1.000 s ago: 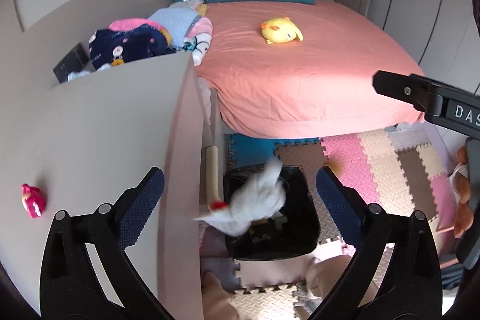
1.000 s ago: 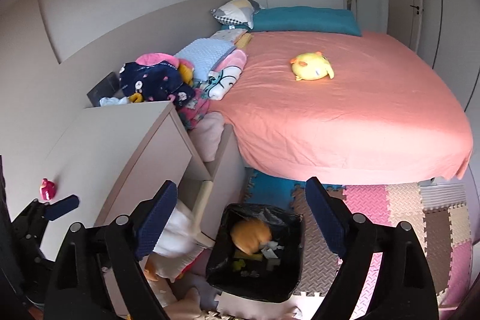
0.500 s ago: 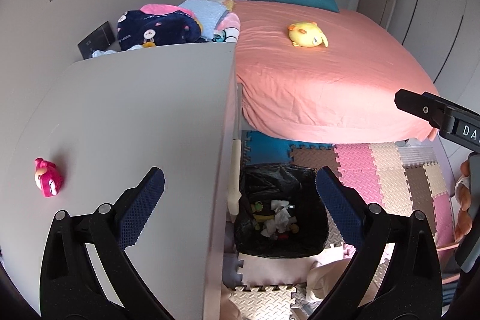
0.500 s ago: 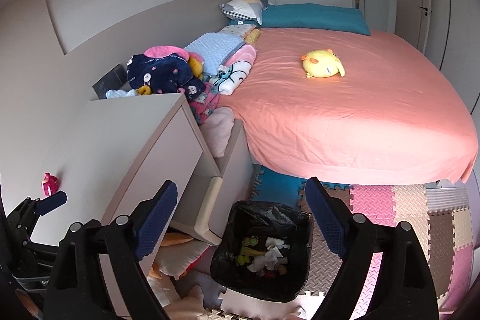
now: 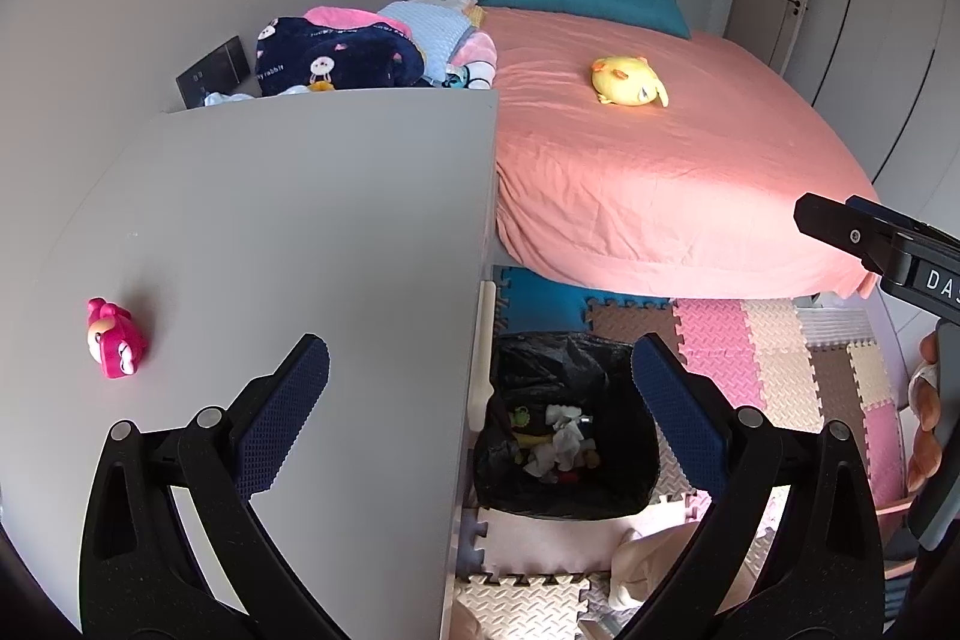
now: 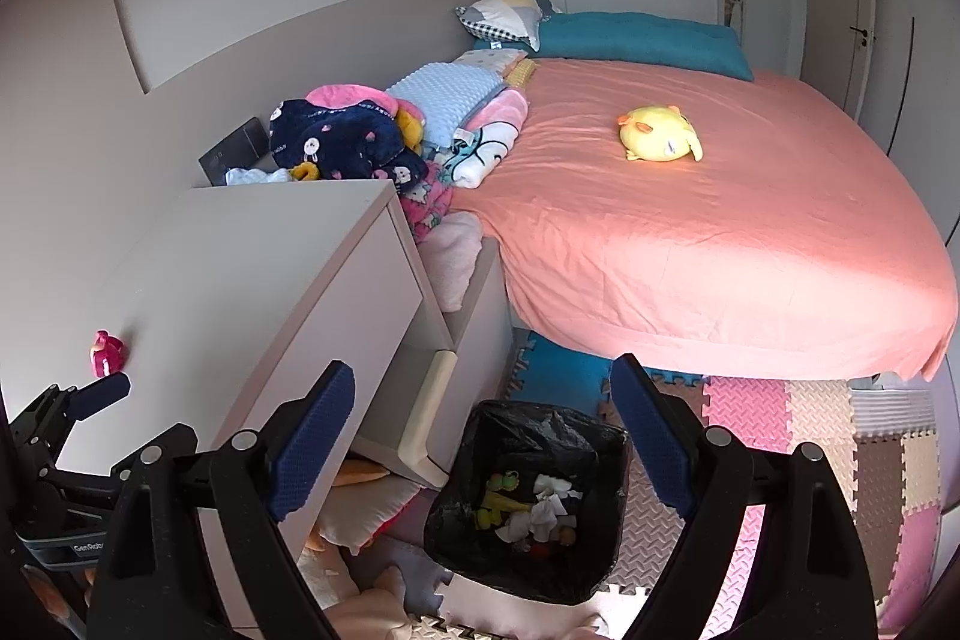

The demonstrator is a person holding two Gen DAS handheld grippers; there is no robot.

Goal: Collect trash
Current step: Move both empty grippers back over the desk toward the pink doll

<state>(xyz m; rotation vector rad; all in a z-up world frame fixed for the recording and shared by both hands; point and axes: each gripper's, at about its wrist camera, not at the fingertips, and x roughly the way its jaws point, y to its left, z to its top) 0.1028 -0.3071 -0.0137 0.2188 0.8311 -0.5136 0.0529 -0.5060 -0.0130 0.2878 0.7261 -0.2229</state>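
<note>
A black-lined trash bin [image 5: 624, 490] stands on the floor beside a grey cabinet [image 5: 288, 244]; it also shows in the right wrist view [image 6: 456, 532]. White crumpled tissue [image 5: 561, 439] and small coloured scraps lie inside it; the tissue also shows in the right wrist view [image 6: 543, 511]. My left gripper [image 5: 480, 388] is open and empty, high over the cabinet edge and bin. My right gripper [image 6: 483, 418] is open and empty above the bin. A small pink toy [image 5: 114, 340] lies on the cabinet top, left of the left gripper.
A bed with a salmon sheet [image 6: 720, 232] and a yellow plush [image 6: 660, 136] fills the back. Folded clothes [image 6: 360, 136] are piled by the headboard. Coloured foam mats [image 5: 780, 352] cover the floor. An open drawer [image 6: 432, 400] juts beside the bin.
White tissue that was falling below the left gripper now lies in the bin. Both grippers have risen and pulled back; the left one has shifted over the cabinet top.
</note>
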